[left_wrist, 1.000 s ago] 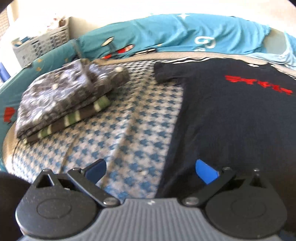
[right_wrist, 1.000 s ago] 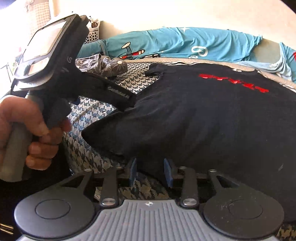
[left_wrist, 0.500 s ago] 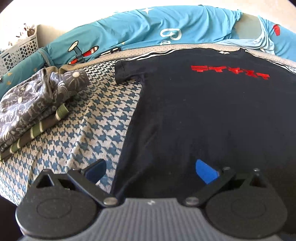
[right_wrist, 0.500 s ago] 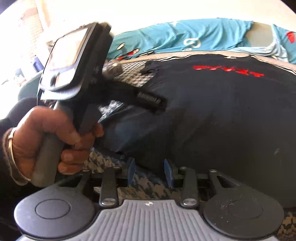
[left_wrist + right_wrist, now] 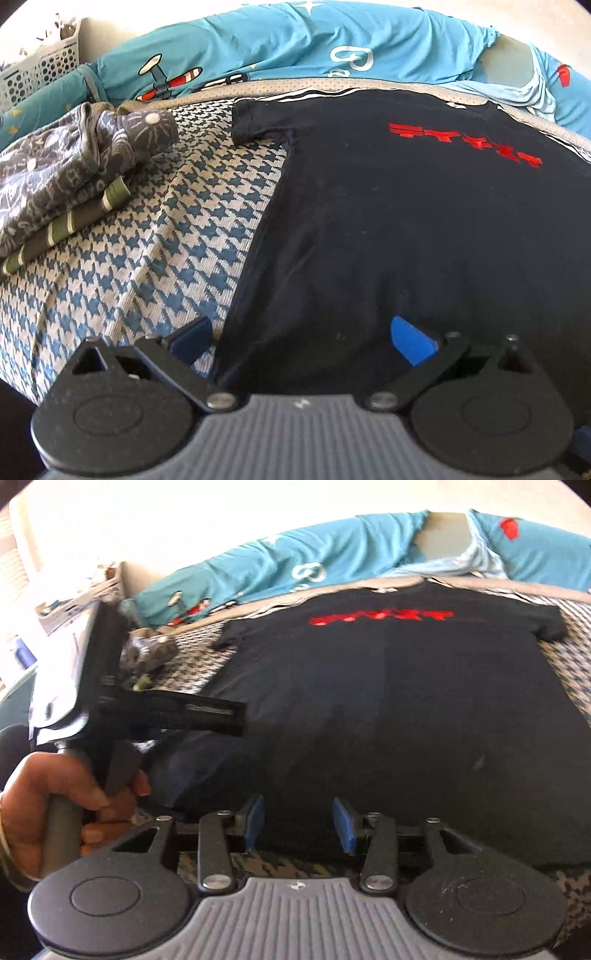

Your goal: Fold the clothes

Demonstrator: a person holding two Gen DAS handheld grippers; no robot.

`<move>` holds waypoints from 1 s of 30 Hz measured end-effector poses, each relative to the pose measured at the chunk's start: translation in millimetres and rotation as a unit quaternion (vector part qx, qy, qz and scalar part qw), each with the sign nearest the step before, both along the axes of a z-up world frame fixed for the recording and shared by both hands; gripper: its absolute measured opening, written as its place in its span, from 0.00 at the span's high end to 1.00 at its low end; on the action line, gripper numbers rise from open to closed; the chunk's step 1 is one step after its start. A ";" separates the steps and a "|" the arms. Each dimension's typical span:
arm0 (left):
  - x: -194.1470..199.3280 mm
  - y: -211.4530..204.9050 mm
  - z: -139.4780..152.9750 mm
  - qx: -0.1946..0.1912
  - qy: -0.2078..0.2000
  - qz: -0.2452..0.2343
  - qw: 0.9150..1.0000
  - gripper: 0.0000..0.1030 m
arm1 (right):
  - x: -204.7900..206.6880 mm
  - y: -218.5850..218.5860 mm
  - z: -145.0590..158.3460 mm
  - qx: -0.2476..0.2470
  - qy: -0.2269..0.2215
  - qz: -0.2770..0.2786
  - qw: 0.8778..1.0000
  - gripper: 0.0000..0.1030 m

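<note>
A black T-shirt (image 5: 406, 221) with red print lies flat, front up, on the houndstooth bedspread (image 5: 166, 258). My left gripper (image 5: 301, 341) is open wide over the shirt's lower left corner, with the side edge running between its fingers. In the right wrist view the same T-shirt (image 5: 406, 701) fills the middle. My right gripper (image 5: 300, 823) hovers at the bottom hem, its jaws opening; the dark cloth lies under the gap and the pads do not press on it. A person's hand (image 5: 55, 801) at the left holds the left gripper's handle.
A stack of folded clothes (image 5: 74, 177) sits left of the shirt, grey patterned on top of green striped, also seen as the folded stack (image 5: 147, 653). Teal printed bedding (image 5: 295, 48) runs along the back. A white perforated basket (image 5: 40, 70) stands at the far left.
The left gripper swung right, from the bare bedspread to the shirt's edge. The right gripper rolled, slid right along the hem, and its jaws widened.
</note>
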State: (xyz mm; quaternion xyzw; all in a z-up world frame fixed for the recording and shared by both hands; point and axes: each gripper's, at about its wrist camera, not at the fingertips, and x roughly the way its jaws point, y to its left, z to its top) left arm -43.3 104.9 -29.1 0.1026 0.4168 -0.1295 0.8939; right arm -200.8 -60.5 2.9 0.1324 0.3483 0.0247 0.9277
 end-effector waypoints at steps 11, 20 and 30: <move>0.3 1.8 -1.0 -0.002 -0.002 -0.001 1.000 0.00 | -6.5 -4.4 7.6 -0.008 -0.038 -0.033 0.999 0.59; -0.7 1.9 -1.5 -0.001 -0.005 0.000 1.000 0.00 | 0.5 3.5 -2.3 -0.055 -0.006 -0.040 0.998 0.43; -3.8 3.0 -1.7 -0.001 -0.009 -0.004 1.000 0.00 | -0.4 9.4 -4.0 -0.065 -0.003 -0.028 0.997 0.35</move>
